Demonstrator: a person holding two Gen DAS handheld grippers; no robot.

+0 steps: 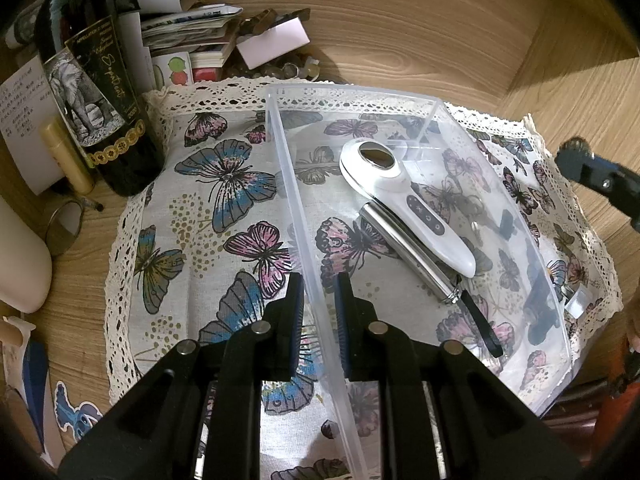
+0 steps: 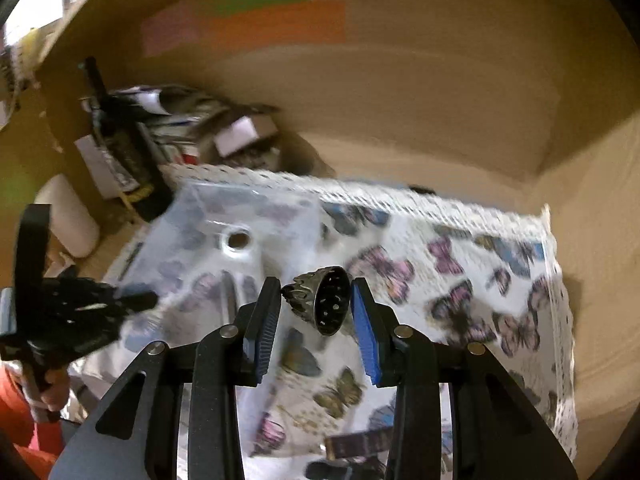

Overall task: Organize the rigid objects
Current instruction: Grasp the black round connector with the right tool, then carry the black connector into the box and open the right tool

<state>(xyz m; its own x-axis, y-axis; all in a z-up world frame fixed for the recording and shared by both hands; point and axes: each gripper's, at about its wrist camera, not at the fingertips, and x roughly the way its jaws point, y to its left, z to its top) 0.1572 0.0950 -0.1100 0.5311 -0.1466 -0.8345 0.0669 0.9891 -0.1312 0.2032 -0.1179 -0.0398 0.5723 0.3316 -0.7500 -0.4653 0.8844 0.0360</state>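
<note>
A clear plastic bin (image 1: pixel 304 216) stands on a butterfly-print cloth (image 1: pixel 224 208). My left gripper (image 1: pixel 320 300) is shut on the bin's left wall. Inside lie a white handheld device (image 1: pixel 404 196) and a silver tube with a black strap (image 1: pixel 408 252). My right gripper (image 2: pixel 316 304) holds a small dark metal cone-shaped piece with holes (image 2: pixel 320 300) between its blue pads, above the cloth (image 2: pixel 460 288), to the right of the bin (image 2: pixel 224 232). The right gripper also shows at the right edge of the left wrist view (image 1: pixel 592 176). The right wrist view is blurred.
A dark wine bottle (image 1: pixel 92 80), a pale tube (image 1: pixel 66 156), a small round mirror (image 1: pixel 64 228) and stacked papers and boxes (image 1: pixel 196 40) crowd the wooden shelf's back left. A dark rectangular object (image 2: pixel 360 444) lies on the cloth near the front. Wooden walls enclose the back and right.
</note>
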